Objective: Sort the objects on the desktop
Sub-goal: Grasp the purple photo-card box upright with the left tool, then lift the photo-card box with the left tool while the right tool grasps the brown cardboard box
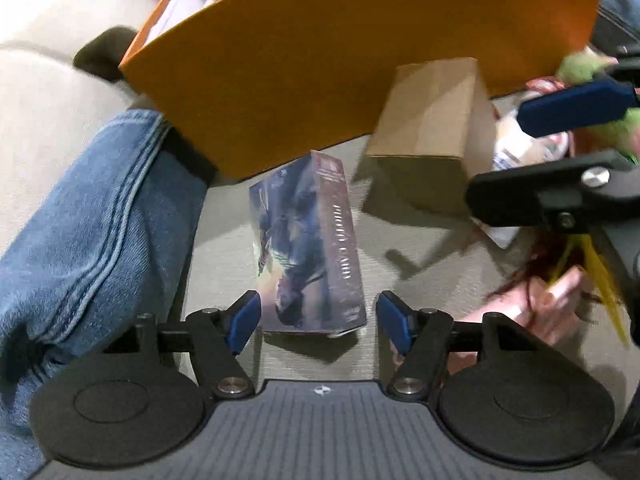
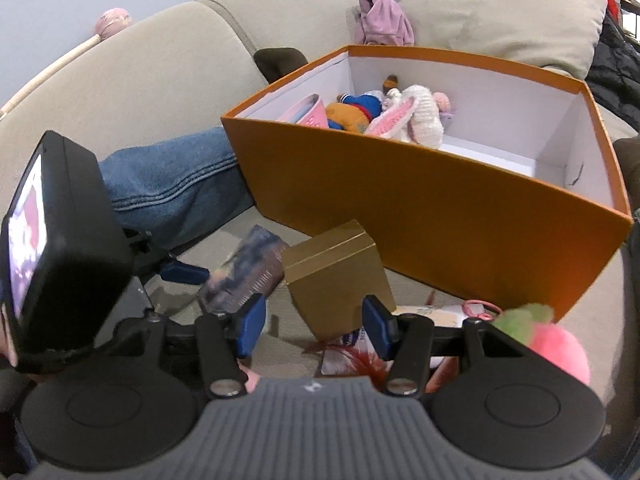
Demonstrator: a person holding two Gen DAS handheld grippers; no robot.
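Observation:
A dark printed card box [image 1: 308, 240] lies on the beige sofa seat, its near end between the fingers of my left gripper [image 1: 319, 320]. The pads stand wide and do not press on it. The same card box [image 2: 248, 268] shows beside a blue left finger [image 2: 184, 272] in the right wrist view. My right gripper [image 2: 314, 326] is open, with a brown cardboard box [image 2: 336, 276] just ahead of its fingers and not gripped. Behind both stands the orange box [image 2: 420, 208], holding plush toys [image 2: 408, 116] and a pink cup [image 2: 312, 114].
A leg in blue jeans [image 1: 92, 232] lies left of the card box. A hand [image 1: 552, 304] with red feathers and yellow strips is at the right. A pink and green plush [image 2: 556, 344], packets [image 2: 432, 312] and a hair tie lie by the orange box. Cushions [image 2: 500, 16] rise behind.

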